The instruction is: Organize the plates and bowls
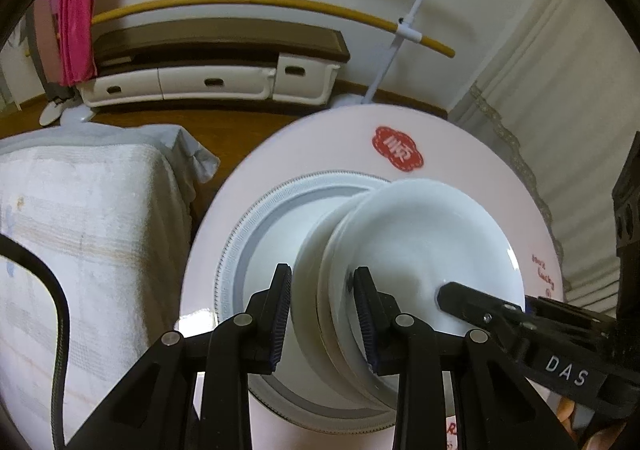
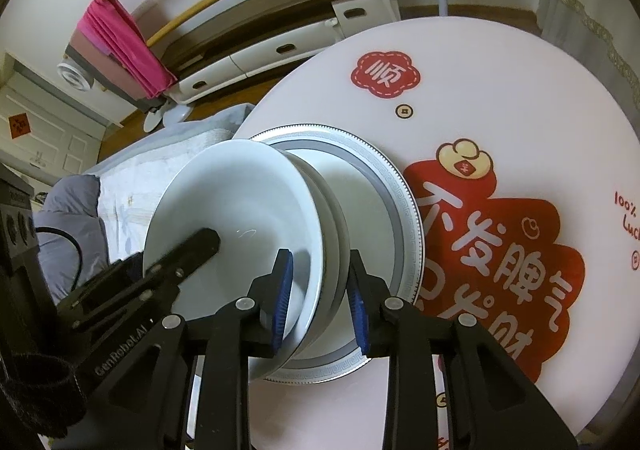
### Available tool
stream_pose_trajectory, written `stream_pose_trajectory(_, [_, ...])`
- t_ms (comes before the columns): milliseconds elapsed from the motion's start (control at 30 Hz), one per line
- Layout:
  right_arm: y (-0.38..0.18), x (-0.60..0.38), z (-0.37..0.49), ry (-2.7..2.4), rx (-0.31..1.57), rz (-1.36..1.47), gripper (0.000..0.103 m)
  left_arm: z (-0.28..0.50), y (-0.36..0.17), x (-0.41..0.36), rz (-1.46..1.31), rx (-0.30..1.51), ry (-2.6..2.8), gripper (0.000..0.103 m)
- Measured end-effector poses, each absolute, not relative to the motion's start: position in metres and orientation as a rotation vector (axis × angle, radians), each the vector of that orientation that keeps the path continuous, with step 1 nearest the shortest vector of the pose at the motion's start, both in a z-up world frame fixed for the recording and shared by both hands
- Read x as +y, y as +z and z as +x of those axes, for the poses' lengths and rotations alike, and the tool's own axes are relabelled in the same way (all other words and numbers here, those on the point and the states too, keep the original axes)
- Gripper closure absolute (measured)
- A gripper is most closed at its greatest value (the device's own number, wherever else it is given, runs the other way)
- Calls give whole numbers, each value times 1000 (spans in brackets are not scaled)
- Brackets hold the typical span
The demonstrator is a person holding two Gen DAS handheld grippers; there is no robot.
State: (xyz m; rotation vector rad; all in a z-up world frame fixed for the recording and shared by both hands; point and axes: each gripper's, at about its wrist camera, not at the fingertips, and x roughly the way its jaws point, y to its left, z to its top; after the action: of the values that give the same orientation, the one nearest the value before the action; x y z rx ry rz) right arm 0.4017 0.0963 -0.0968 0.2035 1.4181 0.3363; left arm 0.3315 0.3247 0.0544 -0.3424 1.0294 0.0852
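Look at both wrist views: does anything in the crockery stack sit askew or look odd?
Yes. The white bowls stacked on the grey-rimmed plate appear off-centre, toward one side of the plate rather than centred in it. The left tool and right tool each straddle the bowls' rims. No chips or spills show.

even, soft indoor light, no hard shadows. small glare spots on the white bowl (image 1: 424, 246) and plate rim (image 1: 192, 320). heavy fisheye bending, black vignette in corners. slight motion blur in left wrist view; right wrist sharper.
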Motion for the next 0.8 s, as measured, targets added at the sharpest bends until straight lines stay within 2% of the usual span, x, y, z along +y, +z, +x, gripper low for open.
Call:
stream_pose_trajectory(133, [-88,94,401,332,1378,191,75,326,61,325,-336,1002,117,47])
stream_pose_trajectory(267, [-73,86,397,338,1332,194,74,313,70,326,-335,966,155,36])
stream_pose_trajectory(500, [-49,70,371,367,1269,234,47,267,94,317,-333,882,167,32])
stream_pose_trajectory(567, [-37,63,355,381,1223,232,38,246,104,309,-309,834,168,28])
stream_pose_trajectory(667, [-18,52,326,374,1135,214,25,208,118,292,-261,726,182,15])
stream_pose_trajectory(800, [-1,39,290,348,1043,186,18,158,129,266,-219,614,166,7])
